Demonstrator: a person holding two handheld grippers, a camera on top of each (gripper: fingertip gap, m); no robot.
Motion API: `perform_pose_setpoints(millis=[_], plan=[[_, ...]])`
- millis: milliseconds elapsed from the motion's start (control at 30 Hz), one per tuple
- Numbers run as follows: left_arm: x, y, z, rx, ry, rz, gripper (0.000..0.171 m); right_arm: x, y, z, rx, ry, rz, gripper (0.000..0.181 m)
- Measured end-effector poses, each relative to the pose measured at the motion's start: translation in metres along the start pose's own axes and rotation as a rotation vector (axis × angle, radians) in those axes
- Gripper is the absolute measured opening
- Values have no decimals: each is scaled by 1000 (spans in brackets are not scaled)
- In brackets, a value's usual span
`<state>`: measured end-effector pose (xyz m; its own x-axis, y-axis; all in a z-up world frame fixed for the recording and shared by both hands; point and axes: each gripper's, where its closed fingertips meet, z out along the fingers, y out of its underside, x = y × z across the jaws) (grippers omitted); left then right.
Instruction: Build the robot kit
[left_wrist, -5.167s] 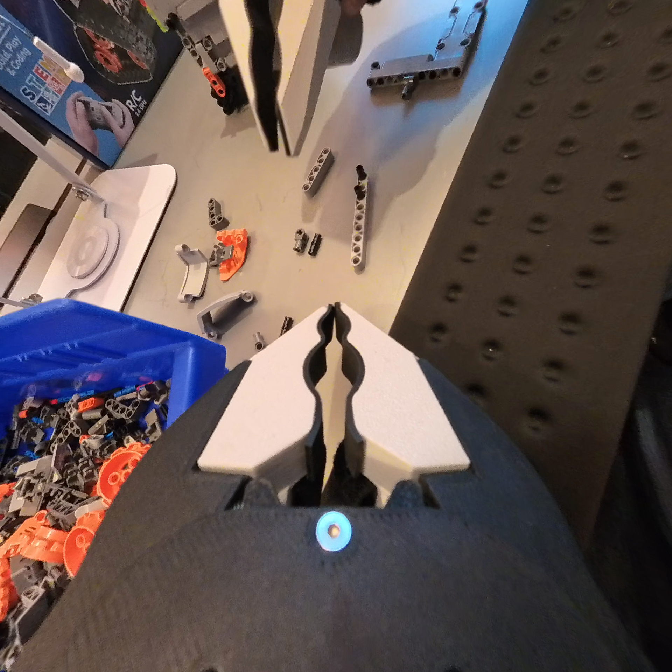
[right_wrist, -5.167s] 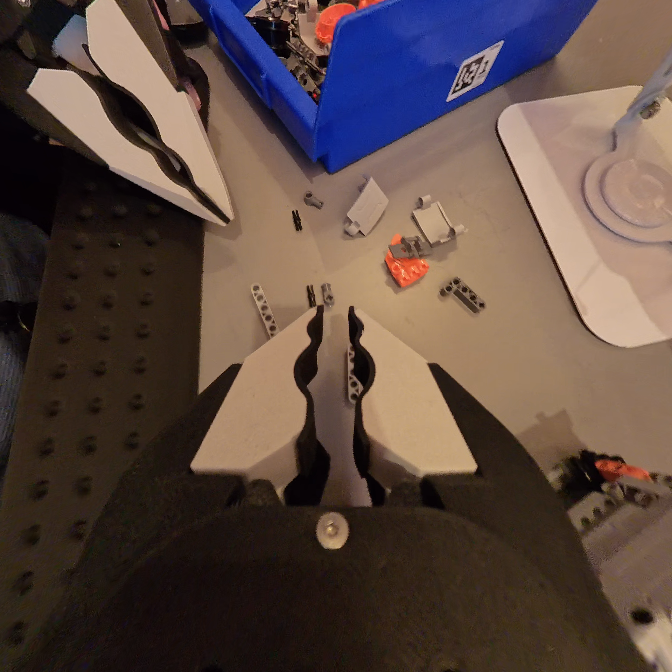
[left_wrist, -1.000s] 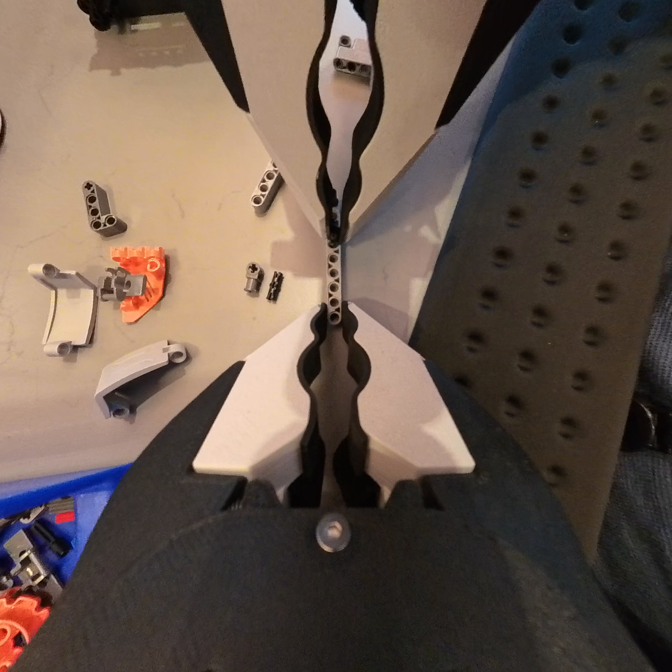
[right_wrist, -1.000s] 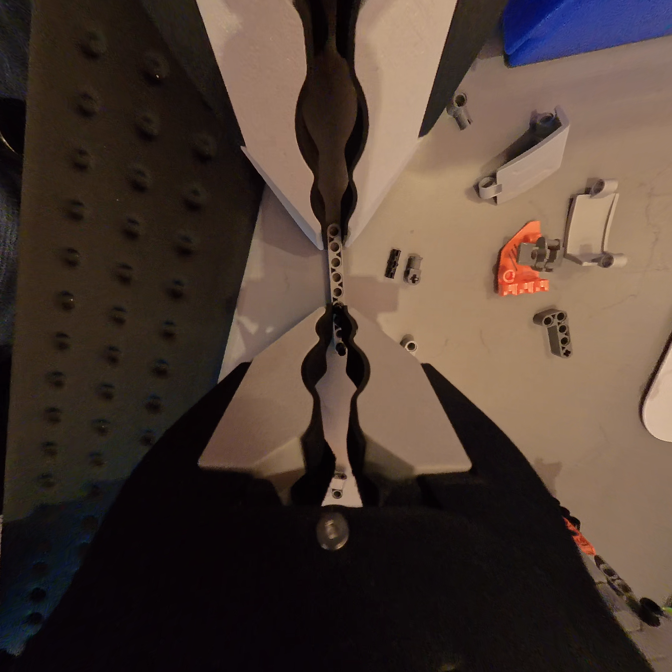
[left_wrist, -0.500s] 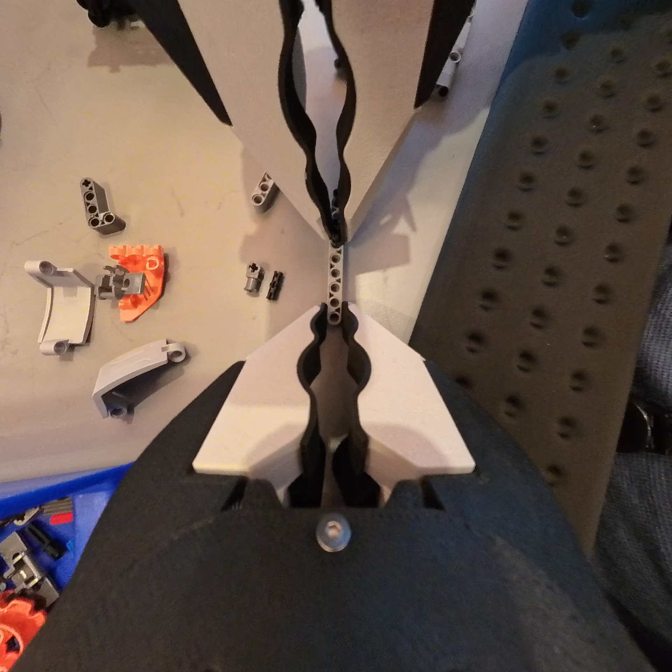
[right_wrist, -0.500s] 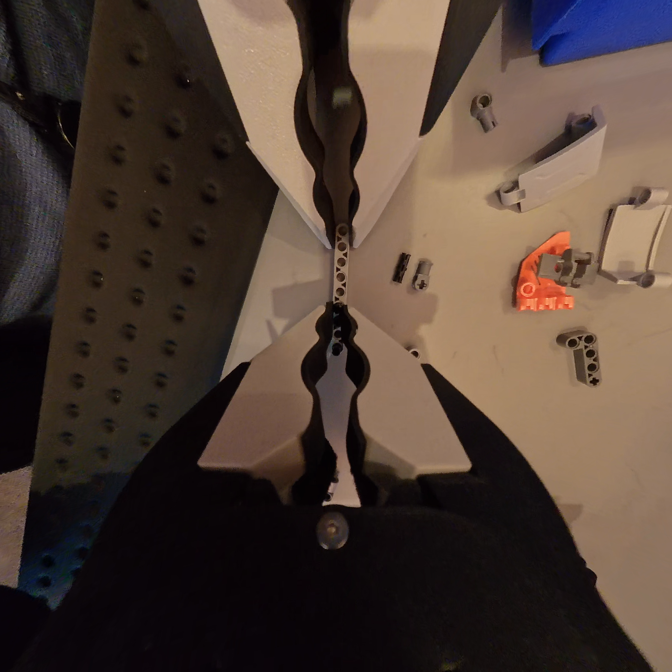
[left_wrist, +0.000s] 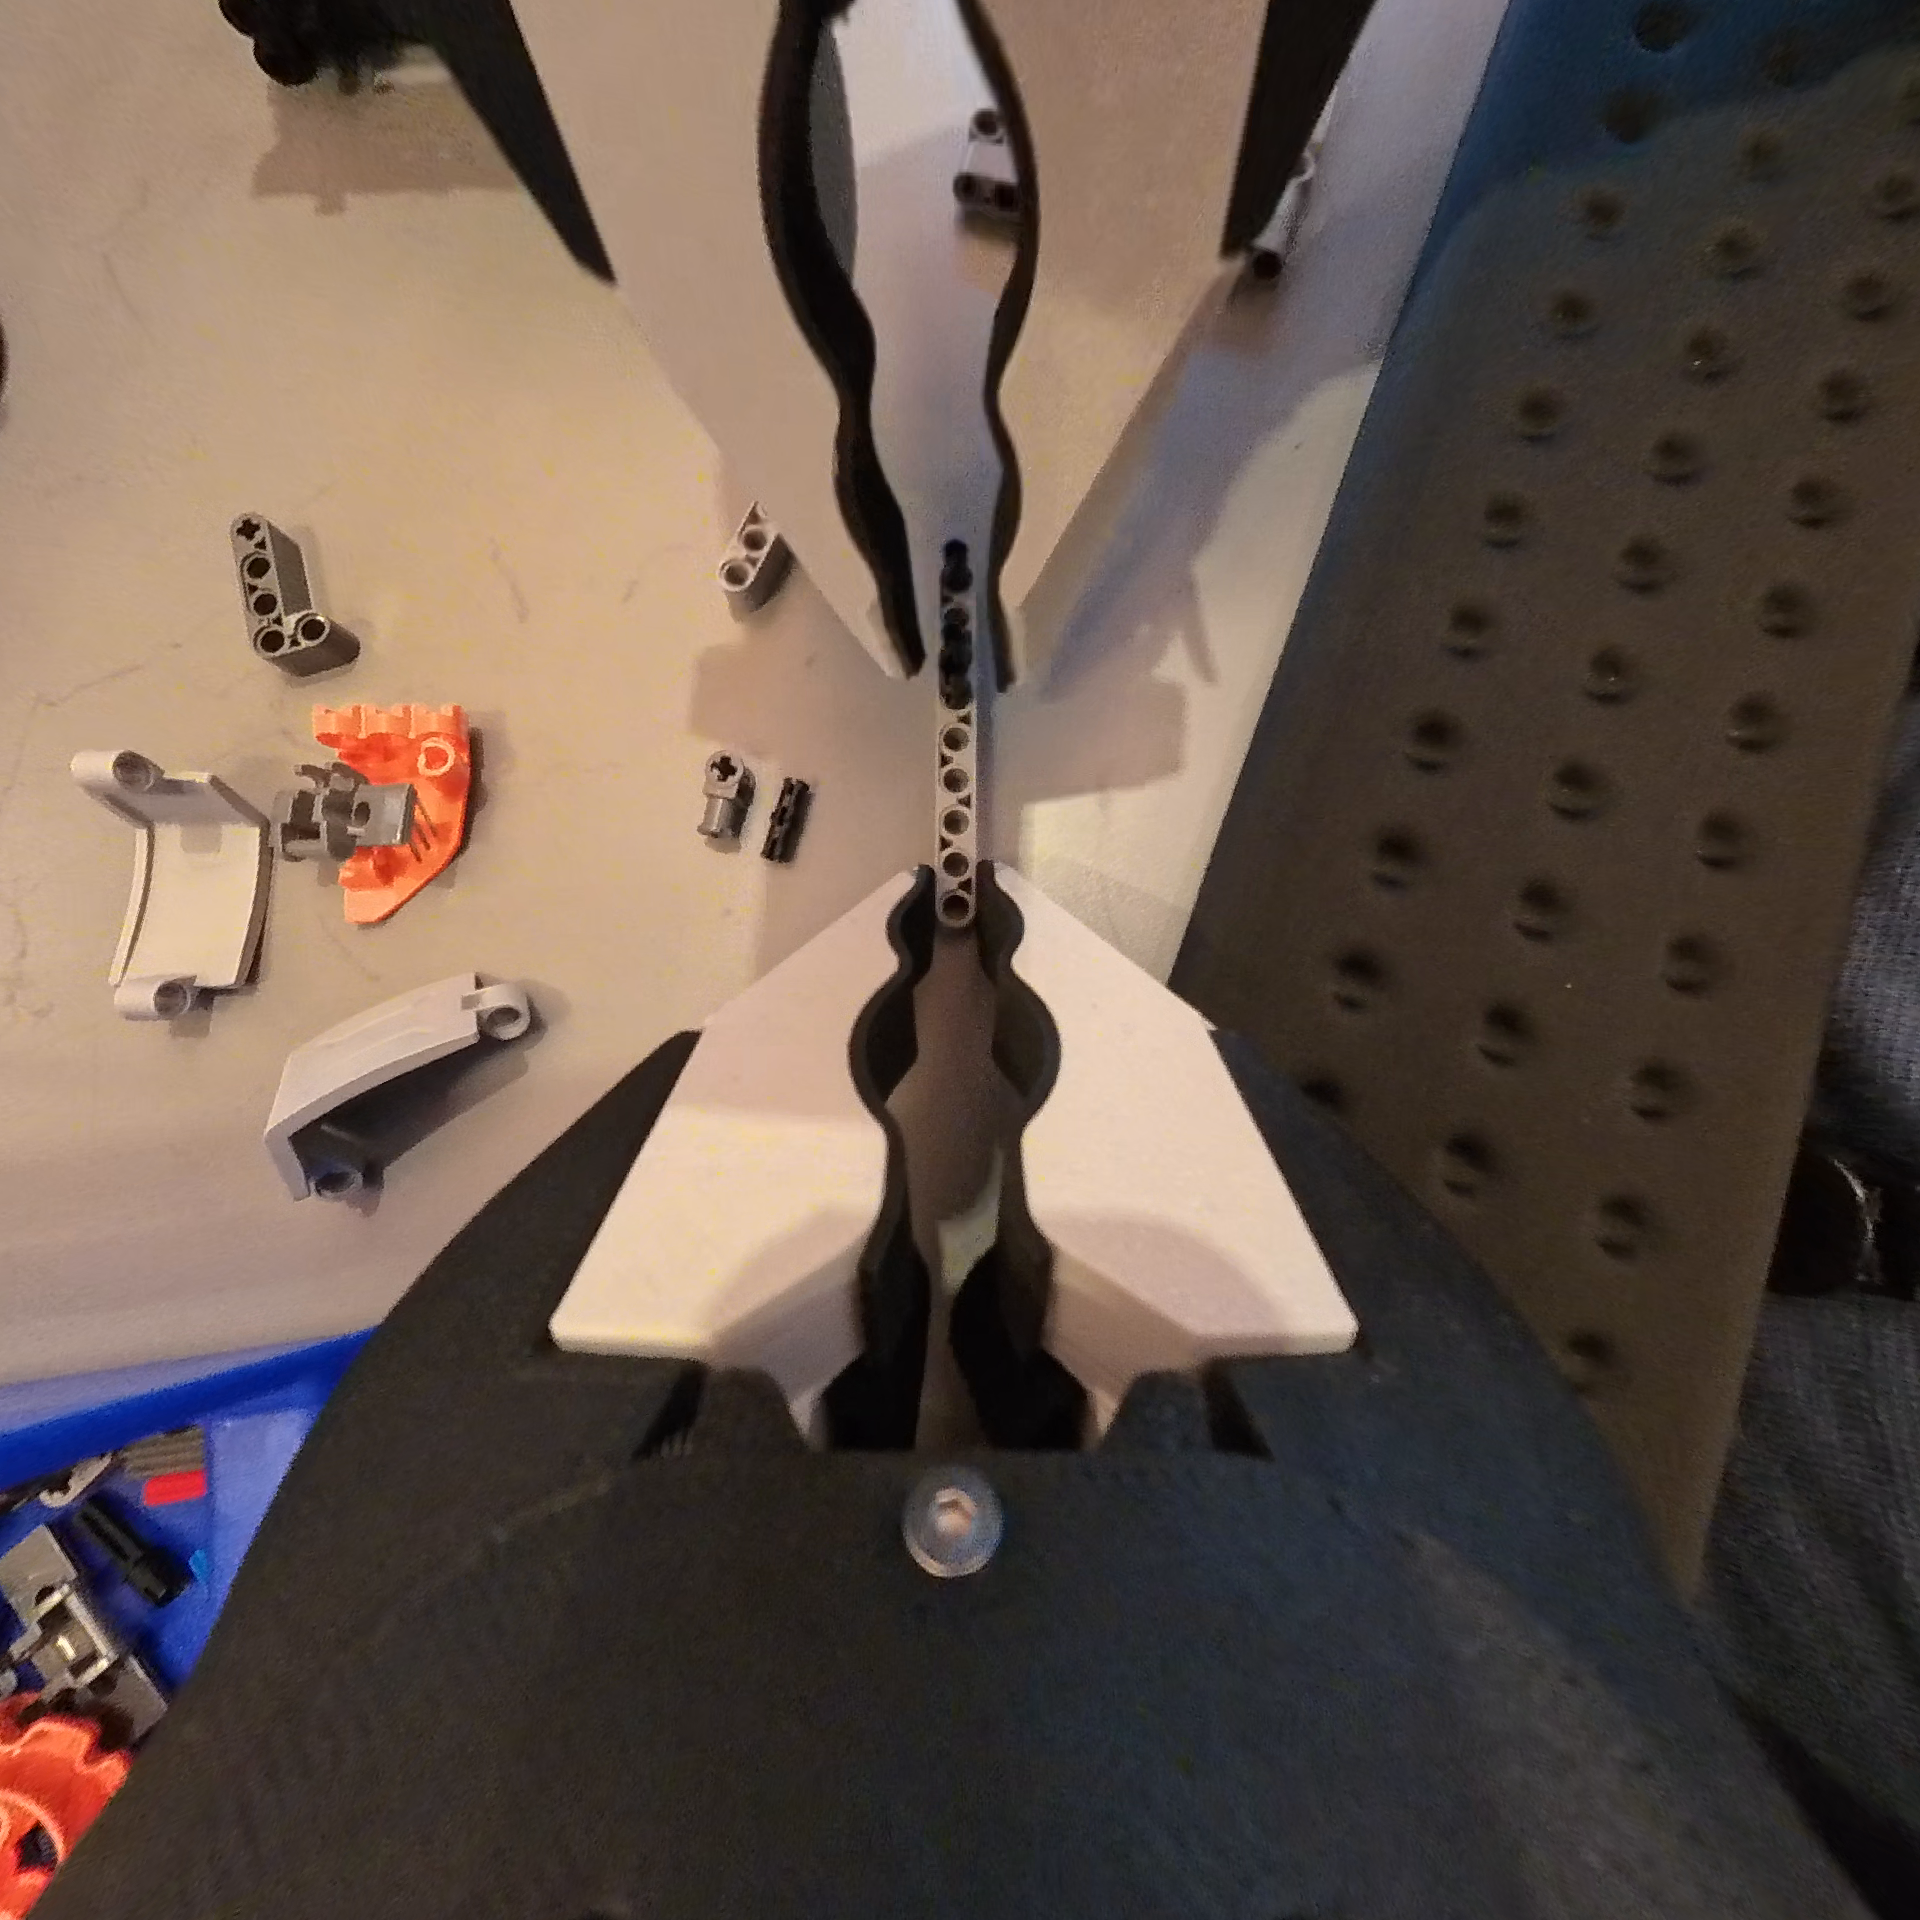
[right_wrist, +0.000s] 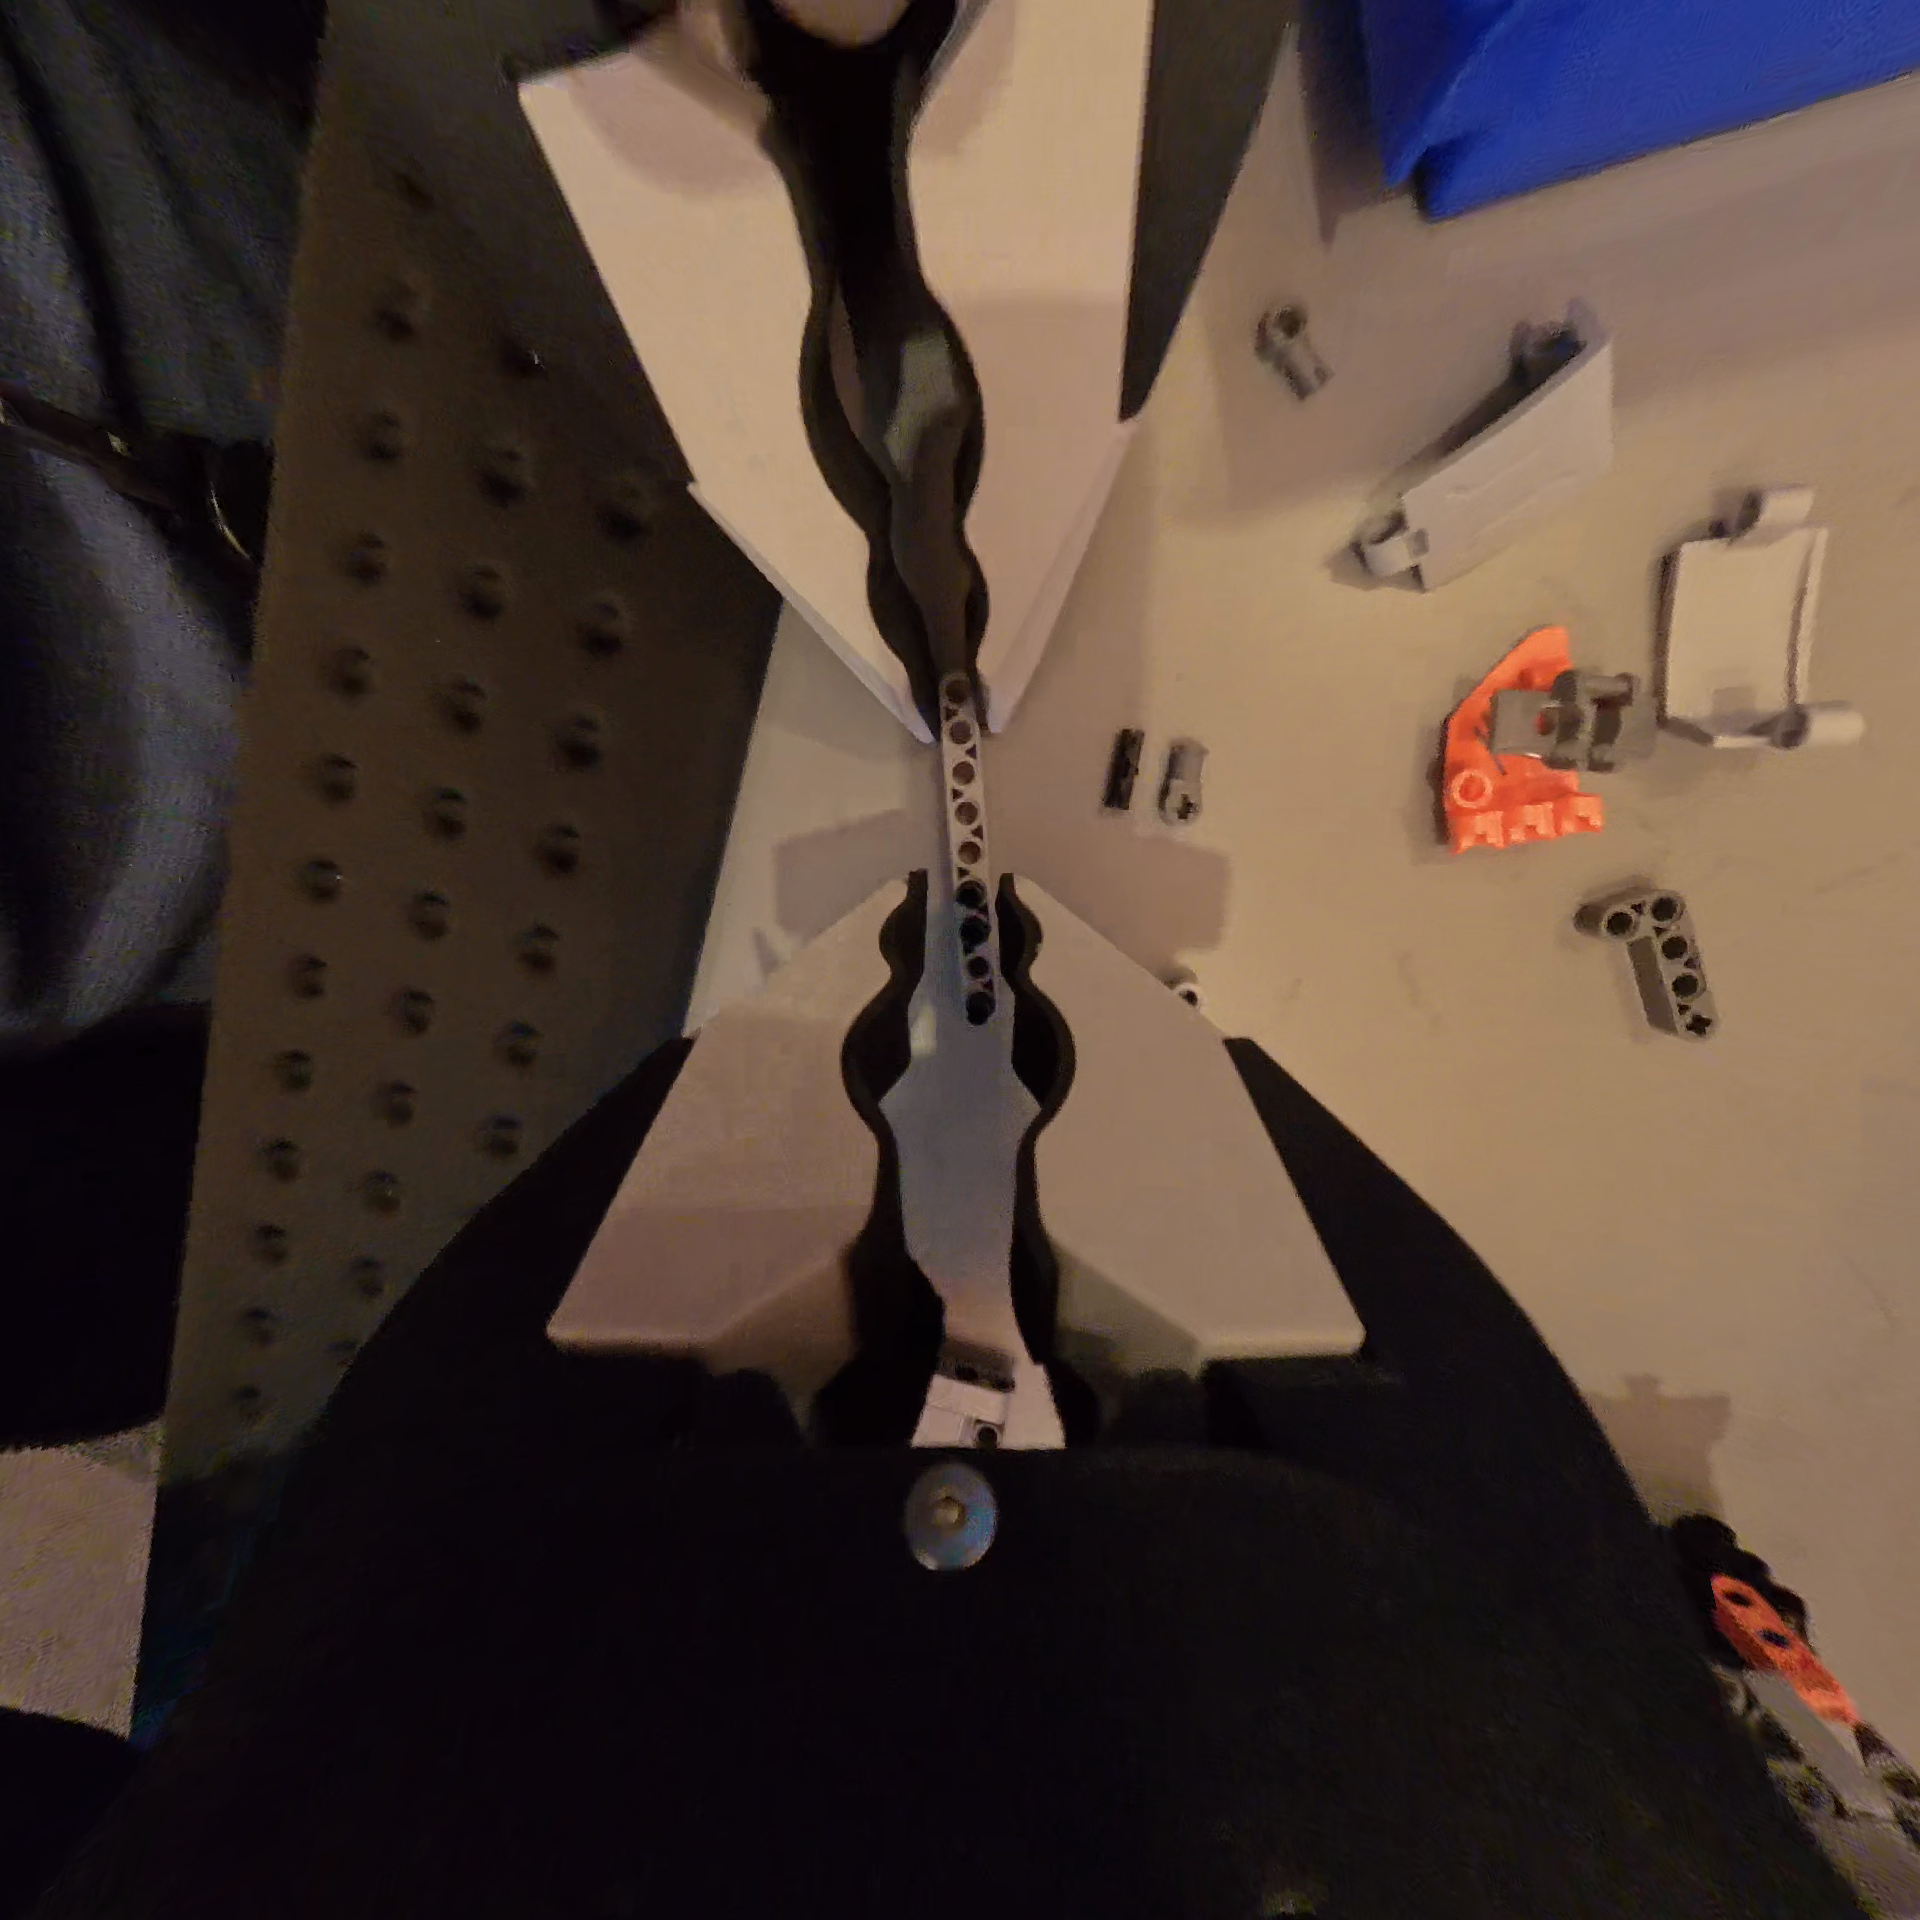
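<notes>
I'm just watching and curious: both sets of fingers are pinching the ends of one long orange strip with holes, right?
Not quite: the strip is grey, not orange, as the left wrist view shows. The left gripper pinches one end; the right gripper closes around the other.

Pale grey holed beam (left_wrist: 956, 800), black pins in it; orange toothed piece (left_wrist: 400, 810) on the beige table (left_wrist: 416, 416); blue bin (right_wrist: 1662, 94); dark dimpled mat (left_wrist: 1621, 623).
</notes>
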<state>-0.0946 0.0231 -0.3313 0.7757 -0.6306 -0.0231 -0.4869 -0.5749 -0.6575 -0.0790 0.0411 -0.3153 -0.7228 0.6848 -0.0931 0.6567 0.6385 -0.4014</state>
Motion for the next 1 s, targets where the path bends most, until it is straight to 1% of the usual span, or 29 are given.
perform_pose_setpoints(millis=[67, 100, 167, 400, 533, 567, 600, 667, 733, 800, 833, 900, 1000], plan=[[0, 0, 0, -1, -1, 1, 6, 3, 1, -2, 10, 24, 11, 7], [0, 0, 0, -1, -1, 1, 6, 2, 2, 0, 7, 16, 8, 3], [0, 0, 0, -1, -2, 2, 6, 1, 1, 0, 13, 13, 3, 0], [0, 0, 0, -1, 1, -2, 6, 2, 5, 2, -23, 31, -9, 0], [0, 0, 0, -1, 0, -1, 5, 2, 5, 1, -29, 14, 2, 0], [-1, 0, 0, 0, -5, 2, 6, 6, 4, 0, -30, 35, 7, 0], [-1, 0, 0, -2, -12, 5, 5, 10, 0, -4, -8, 58, 14, 0], [-1, 0, 0, -2, -17, 9, 5, 15, -19, -13, 107, 58, 56, 3], [-1, 0, 0, -3, -22, 14, 5, 26, -19, -5, 95, 94, 87, 8], [-1, 0, 0, -2, -26, 15, 7, 30, -18, 6, 88, 112, 88, 5], [-1, 0, 0, -1, -23, 13, 8, 33, -15, 11, 69, 131, 93, 8], [-1, 0, -1, 0, -18, 6, 13, 36, -19, 13, 98, 139, 102, 6], [-2, -1, -1, 3, -15, 0, 15, 34, -14, 17, 78, 125, 96, 1]])
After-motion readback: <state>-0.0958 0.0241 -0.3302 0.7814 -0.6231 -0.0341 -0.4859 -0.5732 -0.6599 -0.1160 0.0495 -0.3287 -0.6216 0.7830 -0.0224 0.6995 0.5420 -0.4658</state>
